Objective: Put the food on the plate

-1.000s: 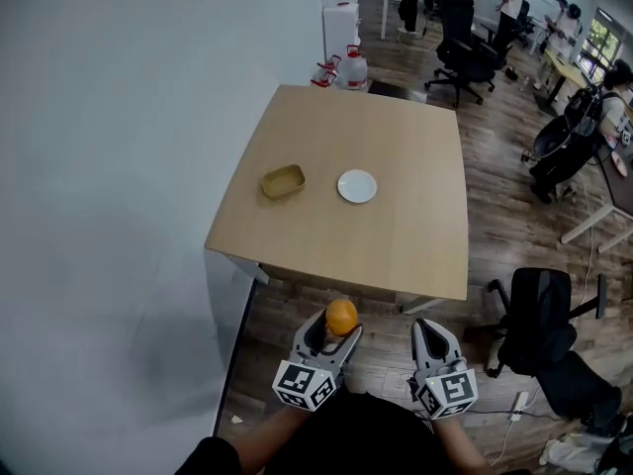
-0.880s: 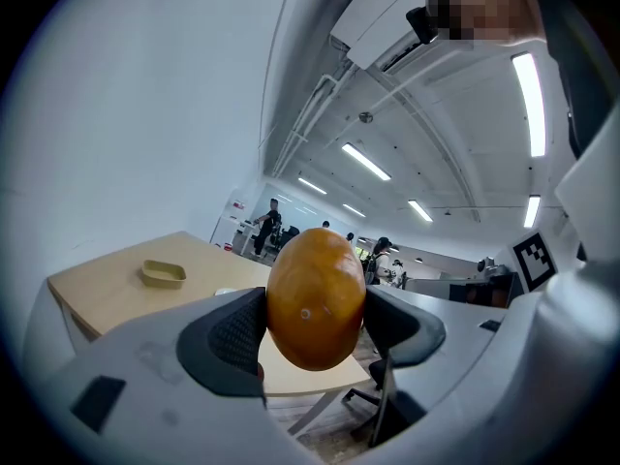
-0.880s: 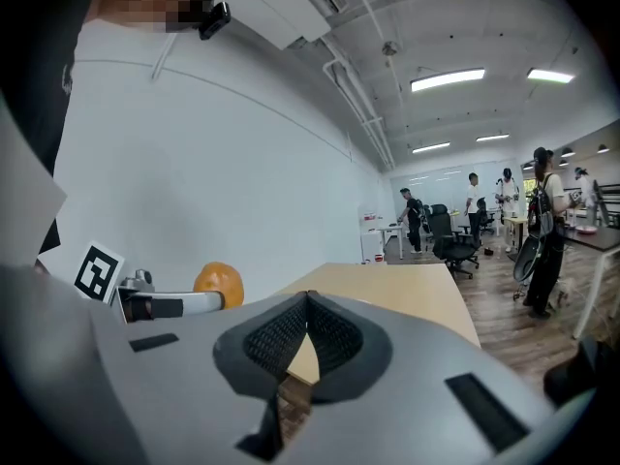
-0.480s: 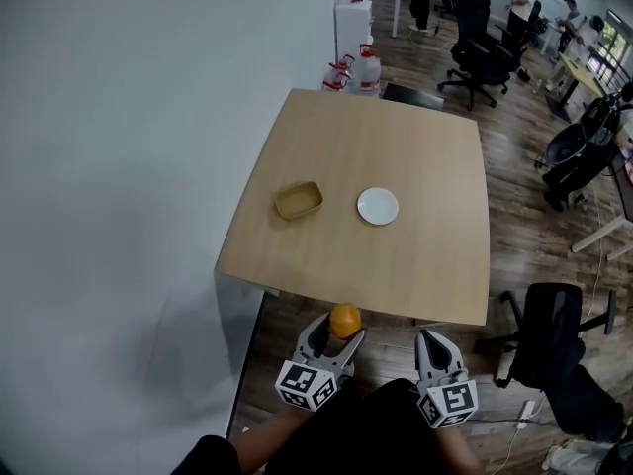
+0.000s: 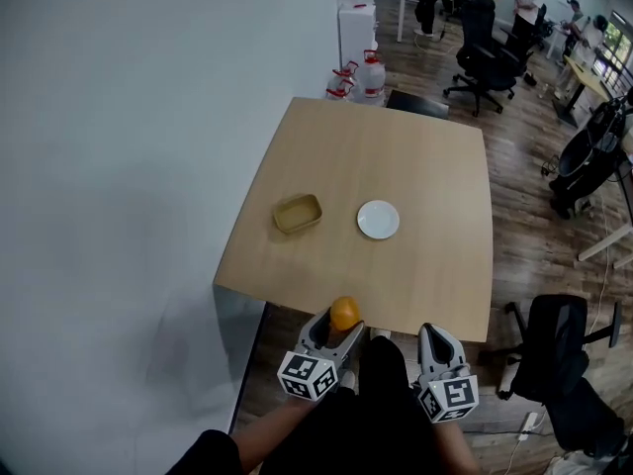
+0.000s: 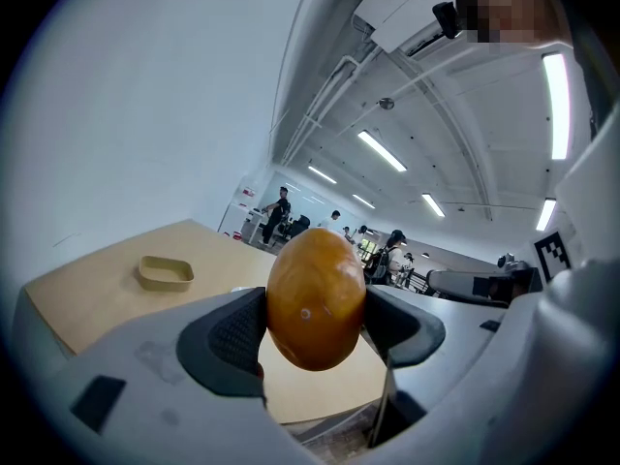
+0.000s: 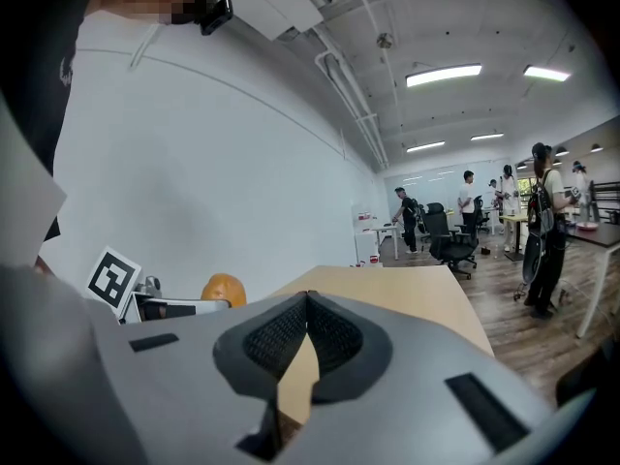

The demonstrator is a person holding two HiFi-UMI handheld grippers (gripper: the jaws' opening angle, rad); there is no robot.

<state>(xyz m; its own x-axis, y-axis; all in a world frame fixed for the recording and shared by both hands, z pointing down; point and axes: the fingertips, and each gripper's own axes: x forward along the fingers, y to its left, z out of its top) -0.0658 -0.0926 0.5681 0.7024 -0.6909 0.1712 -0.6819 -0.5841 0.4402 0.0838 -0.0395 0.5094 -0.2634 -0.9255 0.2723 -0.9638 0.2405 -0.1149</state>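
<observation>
An orange fruit (image 5: 344, 313) sits clamped between the jaws of my left gripper (image 5: 339, 327), held in the air at the near edge of the wooden table (image 5: 415, 166). In the left gripper view the orange fruit (image 6: 316, 296) fills the gap between the dark pads. A small white plate (image 5: 379, 219) lies on the table's middle, well beyond the fruit. My right gripper (image 5: 436, 336) hangs to the right of the left one, shut with nothing in it; its pads (image 7: 276, 338) meet at the tips. The orange (image 7: 224, 290) shows at its left.
A shallow tan tray (image 5: 298, 213) rests on the table left of the plate. A white wall runs along the left. Water jugs (image 5: 368, 71) stand behind the table. Office chairs (image 5: 556, 359) and several people are at the right and back.
The view has drawn closer to the table. Both grippers keep their places in front of me, the left one still holding the orange.
</observation>
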